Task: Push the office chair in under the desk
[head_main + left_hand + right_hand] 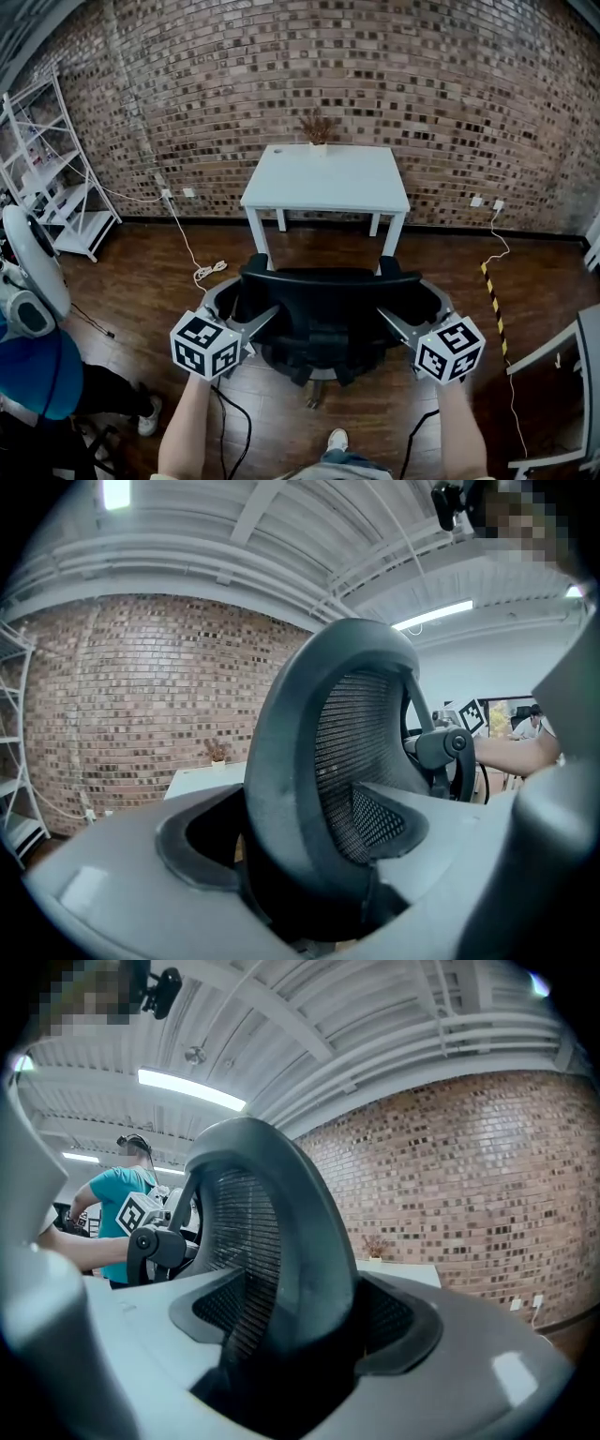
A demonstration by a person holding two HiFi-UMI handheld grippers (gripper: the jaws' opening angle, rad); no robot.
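A black mesh-backed office chair [319,314] stands on the wood floor just in front of a white desk [328,180], its backrest towards me. My left gripper [236,307] is shut on the left edge of the backrest [305,761], whose frame fills the gap between the jaws in the left gripper view. My right gripper [414,307] is shut on the right edge of the backrest [300,1241] in the same way. The seat is mostly hidden behind the backrest.
A small dried plant [319,127] stands at the desk's far edge by the brick wall. A white shelf rack [56,178] is at the left, cables [202,272] lie on the floor, a person in blue [37,375] crouches lower left, and yellow-black tape [494,300] marks the floor right.
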